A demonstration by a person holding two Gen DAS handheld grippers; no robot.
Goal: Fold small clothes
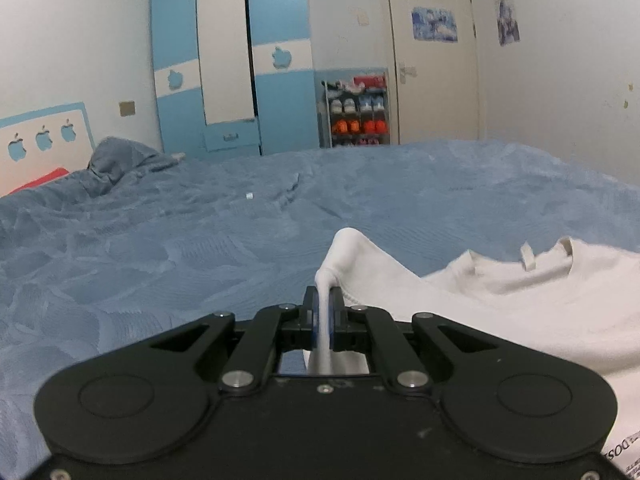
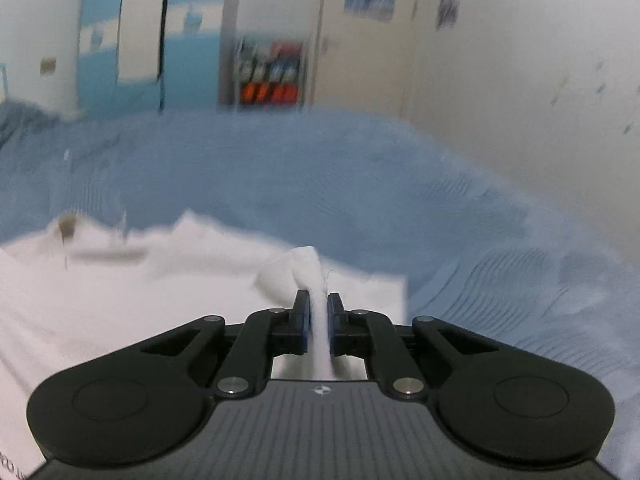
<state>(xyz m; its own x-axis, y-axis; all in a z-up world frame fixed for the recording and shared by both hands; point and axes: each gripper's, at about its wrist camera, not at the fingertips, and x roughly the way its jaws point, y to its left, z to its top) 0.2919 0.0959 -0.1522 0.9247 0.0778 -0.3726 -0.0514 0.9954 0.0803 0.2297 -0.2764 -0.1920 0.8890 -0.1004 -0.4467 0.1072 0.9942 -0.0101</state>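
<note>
White shirt (image 1: 520, 304) spread over blue bedspread (image 1: 200, 232), filling lower right of left wrist view and lower left of right wrist view. Left gripper (image 1: 324, 300) clamped tight on a bunched fold at lower centre. Right gripper (image 2: 318, 304) likewise pinching a raised wad of the fabric, picture blurred.
</note>
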